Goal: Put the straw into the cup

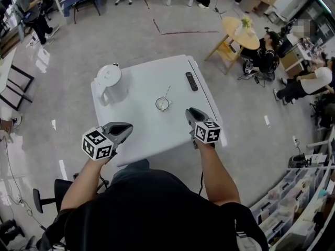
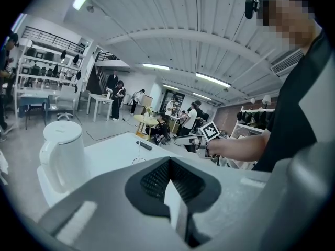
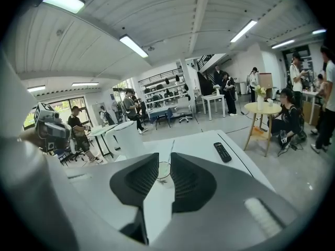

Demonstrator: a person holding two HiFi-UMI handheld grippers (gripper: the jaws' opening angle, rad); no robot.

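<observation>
At the bottom of the head view a person in a black top stands at the near edge of a white rectangular table [image 1: 152, 137], a hand-held gripper in each hand, both held over that near edge. The left gripper [image 2: 168, 160], lower left of the frame, has its two grey jaws brought together at the tips with nothing between them. The right gripper [image 3: 164, 158], just right of centre, has its jaws a narrow slit apart and is empty too. Its own view looks through that slit at the cup farther along the table.

In the middle of the table, beyond both grippers and apart from them, stands a small clear round cup [image 1: 163, 104]. A thin pale straw [image 1: 167, 92] is in it, leaning over the rim towards the far right.

Farther back, at the table's far left corner, sits a white plastic kettle with a lid and side handle [image 1: 110, 85]. Near the far right edge lies a slim black remote control [image 1: 192, 81].

Past the table, in the upper right of the frame, is a round wooden side table [image 1: 238, 30], and a person in dark clothes sits just beside it.
</observation>
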